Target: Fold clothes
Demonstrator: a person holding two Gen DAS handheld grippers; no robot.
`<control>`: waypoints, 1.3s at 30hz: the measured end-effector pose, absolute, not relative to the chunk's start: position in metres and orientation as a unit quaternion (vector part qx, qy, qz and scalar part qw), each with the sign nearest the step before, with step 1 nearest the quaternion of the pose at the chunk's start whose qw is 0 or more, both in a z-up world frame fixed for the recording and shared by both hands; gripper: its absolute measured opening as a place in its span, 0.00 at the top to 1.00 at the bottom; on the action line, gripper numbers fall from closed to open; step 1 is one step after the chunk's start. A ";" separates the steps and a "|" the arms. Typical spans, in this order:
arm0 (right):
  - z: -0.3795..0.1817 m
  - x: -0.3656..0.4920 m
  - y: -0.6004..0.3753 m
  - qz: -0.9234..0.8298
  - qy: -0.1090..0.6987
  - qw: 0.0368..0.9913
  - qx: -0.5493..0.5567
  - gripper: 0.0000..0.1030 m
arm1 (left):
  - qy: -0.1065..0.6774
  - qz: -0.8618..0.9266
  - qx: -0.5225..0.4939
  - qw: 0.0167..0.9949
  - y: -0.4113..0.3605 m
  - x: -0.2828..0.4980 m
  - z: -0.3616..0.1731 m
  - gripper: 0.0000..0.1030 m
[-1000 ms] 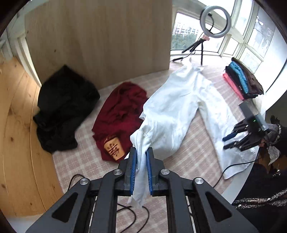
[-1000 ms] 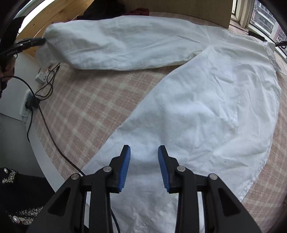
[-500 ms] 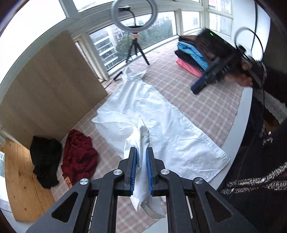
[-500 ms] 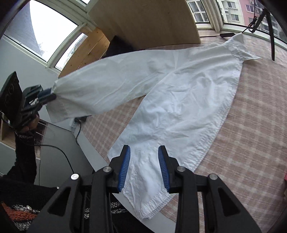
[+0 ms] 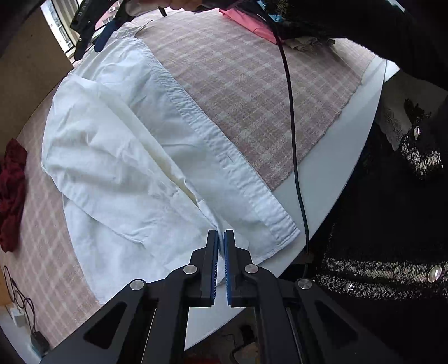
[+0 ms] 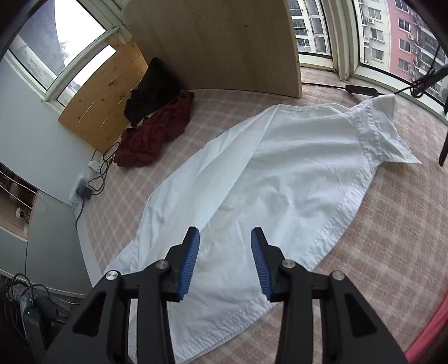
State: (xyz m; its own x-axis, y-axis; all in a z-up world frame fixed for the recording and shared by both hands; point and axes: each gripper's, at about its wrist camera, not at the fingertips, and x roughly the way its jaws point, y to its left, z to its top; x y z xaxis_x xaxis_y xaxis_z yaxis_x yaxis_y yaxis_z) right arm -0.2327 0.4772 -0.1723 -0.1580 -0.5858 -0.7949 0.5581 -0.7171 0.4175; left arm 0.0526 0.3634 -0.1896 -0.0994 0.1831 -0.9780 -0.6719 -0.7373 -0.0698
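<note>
A white shirt [image 5: 134,156] lies lengthwise on the pink checked tablecloth [image 5: 252,84], with one sleeve folded over its body. My left gripper [image 5: 221,238] is shut on the sleeve's cuff end, low over the shirt's hem near the table's front edge. In the right wrist view the white shirt [image 6: 280,173] lies flat, collar at the far right. My right gripper [image 6: 225,246] is open and empty, hovering above the shirt's lower part. The right gripper also shows at the top of the left wrist view [image 5: 103,33], near the collar.
A dark red garment [image 6: 154,134] and a black garment [image 6: 154,86] lie at the far left by a wooden board [image 6: 212,42]. Folded pink clothing [image 5: 249,22] sits at the far right. A power strip with cables [image 6: 84,190] lies at the table's left edge. A black cable [image 5: 294,140] hangs across the front.
My left gripper has carried the sleeve across and down onto the shirt's body. My right gripper has risen and moved back; the sleeve no longer hangs in the air.
</note>
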 end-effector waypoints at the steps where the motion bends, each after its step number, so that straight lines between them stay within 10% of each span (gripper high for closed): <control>1: -0.173 -0.238 0.465 -0.762 -0.016 0.383 0.523 0.63 | 0.190 0.712 -0.609 0.293 0.361 0.053 -0.192 0.88; 9: -0.225 -0.216 0.399 -0.733 0.200 0.351 0.548 0.63 | 0.064 0.741 -0.633 0.216 0.296 0.080 -0.169 0.65; 26: -0.224 -0.086 0.468 -0.692 0.058 0.431 0.577 0.63 | -0.052 0.726 -0.658 0.193 0.274 0.027 -0.230 0.65; 34: -0.234 -0.051 0.468 -0.662 0.062 0.443 0.601 0.63 | -0.042 0.740 -0.639 0.203 0.278 0.039 -0.218 0.93; 39: -0.234 -0.042 0.462 -0.674 0.095 0.446 0.582 0.88 | -0.024 0.748 -0.627 0.215 0.283 0.048 -0.208 0.97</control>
State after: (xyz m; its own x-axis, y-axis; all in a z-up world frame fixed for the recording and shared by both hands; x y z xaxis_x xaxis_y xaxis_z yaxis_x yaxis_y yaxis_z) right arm -0.0416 0.4624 -0.2339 0.0744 -0.4905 -0.8683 0.7112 -0.5842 0.3910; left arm 0.0477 0.2827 -0.2080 -0.1210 0.3519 -0.9282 -0.2913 -0.9064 -0.3057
